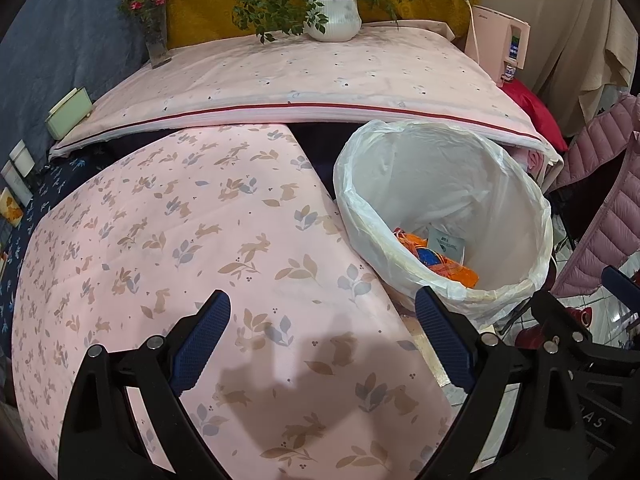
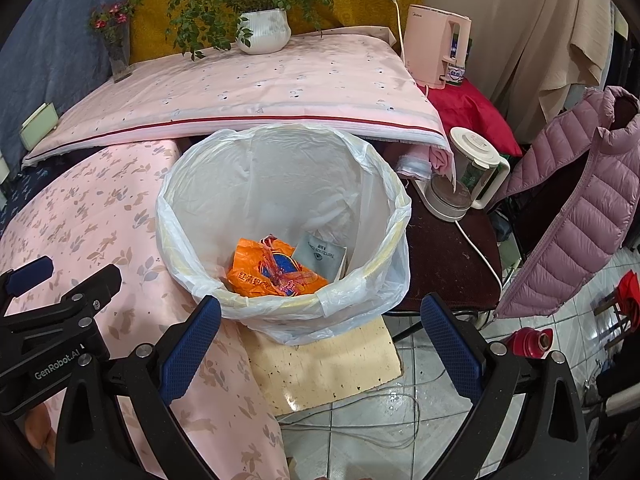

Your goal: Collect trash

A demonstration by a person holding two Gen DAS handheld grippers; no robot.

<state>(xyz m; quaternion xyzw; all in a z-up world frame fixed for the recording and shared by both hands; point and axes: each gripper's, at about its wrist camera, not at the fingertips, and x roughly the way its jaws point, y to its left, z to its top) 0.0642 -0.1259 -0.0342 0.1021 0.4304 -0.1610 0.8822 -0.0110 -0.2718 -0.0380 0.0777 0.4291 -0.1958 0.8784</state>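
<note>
A round bin lined with a white plastic bag (image 2: 384, 208) stands between the pink rabbit-print table and a dark stool; it also shows in the left wrist view (image 1: 516, 184). Inside lie an orange wrapper (image 2: 272, 268) and a grey packet (image 2: 320, 256); both also show in the left wrist view, the wrapper (image 1: 444, 264) and the packet (image 1: 446, 244). My left gripper (image 1: 322, 312) is open and empty above the table's right edge, left of the bin. My right gripper (image 2: 320, 320) is open and empty just in front of the bin's near rim.
The pink rabbit-print table (image 1: 160, 232) fills the left. Behind it is a higher pink-covered surface (image 2: 280, 84) with a potted plant (image 2: 264, 30), a flower vase (image 2: 118, 56) and a pink water dispenser (image 2: 436, 46). A kettle (image 2: 464, 174), a purple jacket (image 2: 580, 200), a cardboard piece (image 2: 328, 364) and floor cables lie right.
</note>
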